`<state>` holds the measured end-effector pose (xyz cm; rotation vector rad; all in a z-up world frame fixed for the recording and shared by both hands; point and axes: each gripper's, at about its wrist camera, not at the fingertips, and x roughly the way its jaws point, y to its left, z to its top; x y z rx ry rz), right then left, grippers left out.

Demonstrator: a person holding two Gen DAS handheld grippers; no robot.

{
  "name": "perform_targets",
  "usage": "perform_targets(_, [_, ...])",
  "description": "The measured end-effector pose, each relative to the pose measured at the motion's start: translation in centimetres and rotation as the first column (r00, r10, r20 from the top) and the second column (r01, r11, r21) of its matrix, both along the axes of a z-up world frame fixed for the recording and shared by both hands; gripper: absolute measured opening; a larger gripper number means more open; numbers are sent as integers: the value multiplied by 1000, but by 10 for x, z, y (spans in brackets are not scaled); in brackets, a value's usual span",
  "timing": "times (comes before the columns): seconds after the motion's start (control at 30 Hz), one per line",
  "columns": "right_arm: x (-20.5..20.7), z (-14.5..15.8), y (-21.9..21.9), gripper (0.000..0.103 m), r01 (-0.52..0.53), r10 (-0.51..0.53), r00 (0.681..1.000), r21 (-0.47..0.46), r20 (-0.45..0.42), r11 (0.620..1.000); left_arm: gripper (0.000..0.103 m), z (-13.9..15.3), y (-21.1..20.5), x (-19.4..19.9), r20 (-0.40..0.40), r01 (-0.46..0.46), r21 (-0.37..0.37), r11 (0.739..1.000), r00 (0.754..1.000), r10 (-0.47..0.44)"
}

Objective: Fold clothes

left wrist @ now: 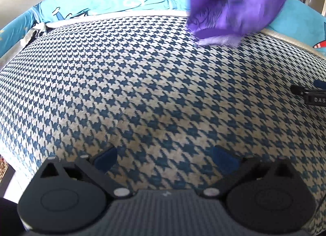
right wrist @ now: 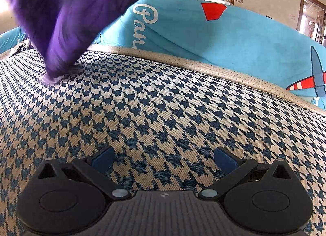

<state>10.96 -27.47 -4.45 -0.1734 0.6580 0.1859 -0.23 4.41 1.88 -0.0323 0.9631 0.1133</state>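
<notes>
Purple garment (left wrist: 236, 2) blurs above houndstooth cloth (left wrist: 142, 85); left gripper (left wrist: 165, 159) and right gripper (right wrist: 164, 159) gape empty.

Right gripper (right wrist: 164, 160) spread wide, empty, over houndstooth cover (right wrist: 173, 114); purple garment (right wrist: 67, 18) blurred at upper left, lowest edge touching that cover. Turquoise printed sheet (right wrist: 234, 38) behind

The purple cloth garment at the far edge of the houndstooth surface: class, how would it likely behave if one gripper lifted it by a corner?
The purple cloth garment would probably hang limp, since it already shows soft creases and folds. It looks thin, so likely light for its size. Its pale lower edge trails on the blue-and-cream houndstooth woven surface, so it may drag rather than slide cleanly.
</notes>
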Motion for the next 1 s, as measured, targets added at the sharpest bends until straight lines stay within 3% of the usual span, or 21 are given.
perform_targets(1.0, [0,2,0,103,0,0,1000,0,-2,1000,103,2,-10,5,-9,28,-27,999,1000,-28])
